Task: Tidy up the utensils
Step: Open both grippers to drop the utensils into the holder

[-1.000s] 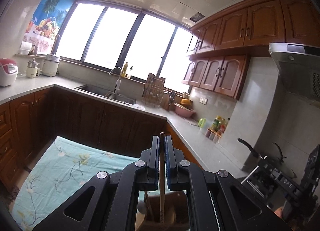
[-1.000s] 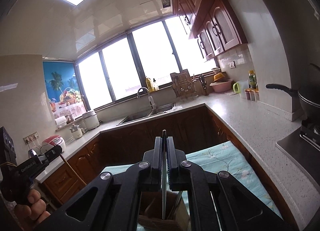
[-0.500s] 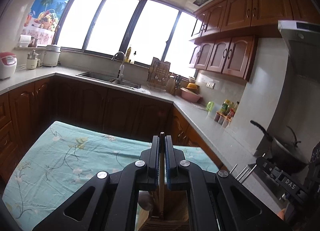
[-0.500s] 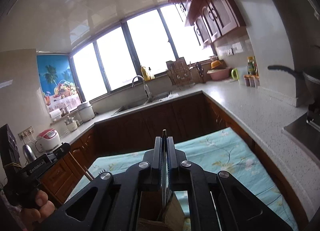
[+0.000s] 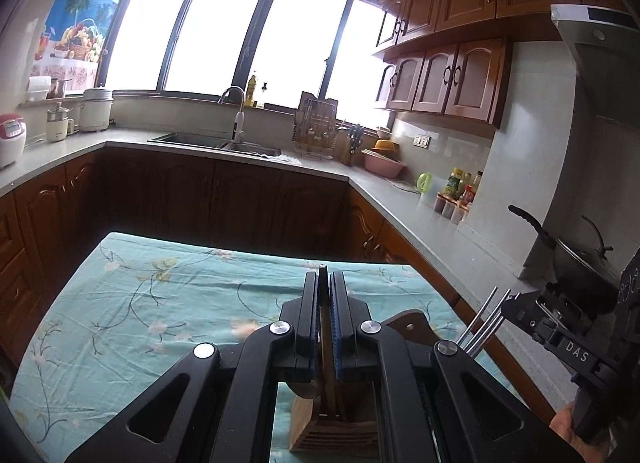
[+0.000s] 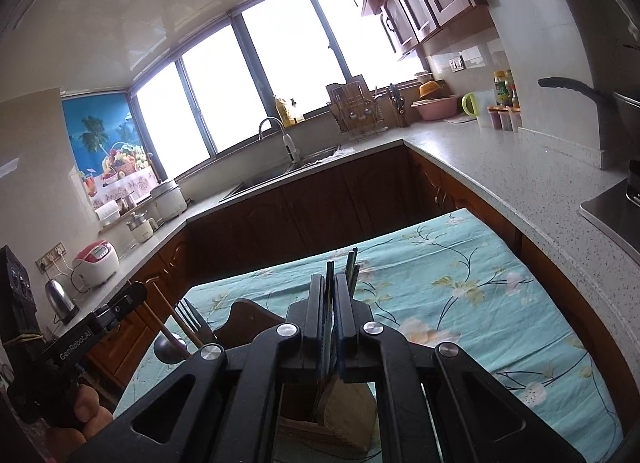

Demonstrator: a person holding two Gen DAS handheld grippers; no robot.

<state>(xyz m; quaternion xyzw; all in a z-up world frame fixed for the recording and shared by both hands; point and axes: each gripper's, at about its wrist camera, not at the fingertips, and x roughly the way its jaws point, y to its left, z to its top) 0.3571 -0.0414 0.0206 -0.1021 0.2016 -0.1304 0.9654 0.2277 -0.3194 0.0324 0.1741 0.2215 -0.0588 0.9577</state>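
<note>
My left gripper [image 5: 324, 283] is shut on a thin wooden utensil handle [image 5: 326, 339] that runs down into a wooden utensil holder [image 5: 336, 423] on the teal floral tablecloth [image 5: 160, 303]. My right gripper [image 6: 329, 283] is shut on a thin dark metal utensil [image 6: 329, 263] that reaches down into the same wooden holder [image 6: 340, 419]. Several metal utensil handles [image 5: 484, 323] stick up at the right of the left wrist view. A fork [image 6: 192, 319] and a ladle [image 6: 170, 347] stand at the left of the right wrist view, beside the left gripper's body [image 6: 96, 327].
The table stands inside a U-shaped kitchen counter [image 5: 400, 203] with a sink [image 5: 216, 143], a dish rack [image 5: 316, 131], condiment bottles [image 5: 460, 191] and a black pan [image 5: 576, 259] on the stove. Dark wooden cabinets [image 5: 200, 203] run below the counter.
Both views have tilted down, so more of the tablecloth and the holder shows. Both grippers stay shut on their utensils, which have sunk lower into the holder.
</note>
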